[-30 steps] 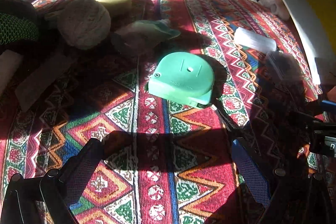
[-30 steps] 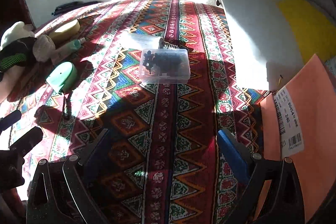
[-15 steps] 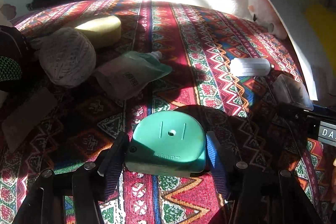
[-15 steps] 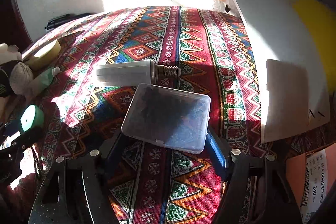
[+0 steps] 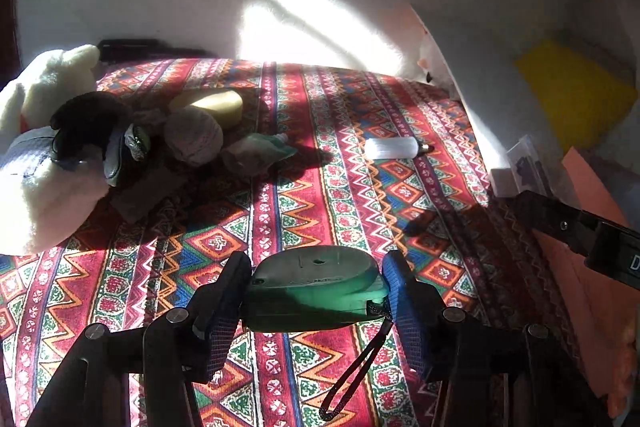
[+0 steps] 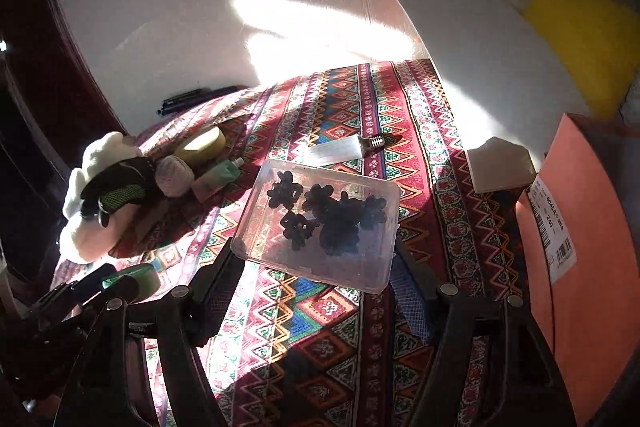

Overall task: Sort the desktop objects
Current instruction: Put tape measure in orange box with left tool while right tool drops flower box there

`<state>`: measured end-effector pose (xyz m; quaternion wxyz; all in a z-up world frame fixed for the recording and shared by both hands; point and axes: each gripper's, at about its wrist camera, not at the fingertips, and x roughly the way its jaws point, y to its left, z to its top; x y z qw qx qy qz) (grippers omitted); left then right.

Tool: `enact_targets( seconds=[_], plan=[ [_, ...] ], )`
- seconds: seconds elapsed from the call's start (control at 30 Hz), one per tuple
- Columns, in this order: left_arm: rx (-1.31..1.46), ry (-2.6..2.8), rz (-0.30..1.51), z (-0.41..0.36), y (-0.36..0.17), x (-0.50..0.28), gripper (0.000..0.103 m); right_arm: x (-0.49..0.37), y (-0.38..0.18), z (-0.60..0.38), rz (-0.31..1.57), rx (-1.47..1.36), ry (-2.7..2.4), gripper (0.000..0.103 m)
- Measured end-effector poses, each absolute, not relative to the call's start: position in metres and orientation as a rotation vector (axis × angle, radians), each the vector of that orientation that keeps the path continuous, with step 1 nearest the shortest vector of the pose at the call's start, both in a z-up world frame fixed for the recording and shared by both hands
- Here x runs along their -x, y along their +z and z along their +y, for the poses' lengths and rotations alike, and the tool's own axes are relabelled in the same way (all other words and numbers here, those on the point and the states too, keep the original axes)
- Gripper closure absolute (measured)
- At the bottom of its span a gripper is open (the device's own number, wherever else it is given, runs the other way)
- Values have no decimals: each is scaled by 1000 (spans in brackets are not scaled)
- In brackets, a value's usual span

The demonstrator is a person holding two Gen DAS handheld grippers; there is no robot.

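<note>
1. left gripper (image 5: 316, 291) has the green tape measure (image 5: 314, 287) pinched between its jaws, pads tight on both sides, and it's clear of the desk (image 5: 340, 171). its black wrist loop (image 5: 352, 375) dangles free below.
2. a second ago that tape lay flat on the cloth with the jaws wide and well short of it; now it's clamped and up in the air. pick done on this side.
3. right gripper (image 6: 316, 267) is clamped on the clear box (image 6: 320, 223) by its near edge, the box tipped up toward the camera with dark clips (image 6: 328, 213) heaped inside.
4. that box was sitting on the cloth just beside the bulb (image 6: 340, 149) a second ago, jaws spread. now it's lifted, and the bulb lies alone behind it.
5. so both hands are loaded at once, and the next call is where each one goes. looks like a carry phase to me.
6. left behind on the desk: the plush toy (image 5: 44, 163), yarn ball (image 5: 194, 135), yellow sponge (image 5: 208, 105) and a green pouch (image 5: 260, 149), bunched at the far left.
7. an orange box (image 6: 576, 247) stands off the right edge, a likely drop spot, though i can't tell for sure.
8. watch that tilted box; if the lid isn't latched, the clips could spill.
</note>
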<state>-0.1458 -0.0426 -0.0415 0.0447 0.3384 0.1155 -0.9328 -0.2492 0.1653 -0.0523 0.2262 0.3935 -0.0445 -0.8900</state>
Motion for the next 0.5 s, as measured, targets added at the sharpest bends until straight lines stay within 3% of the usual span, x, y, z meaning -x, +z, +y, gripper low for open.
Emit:
enact_targets(
  seconds=[0.5],
  plan=[
    [-824, -3085, 270, 36, 50, 77, 46, 105, 38, 212, -132, -752, -2561, 29]
  ],
)
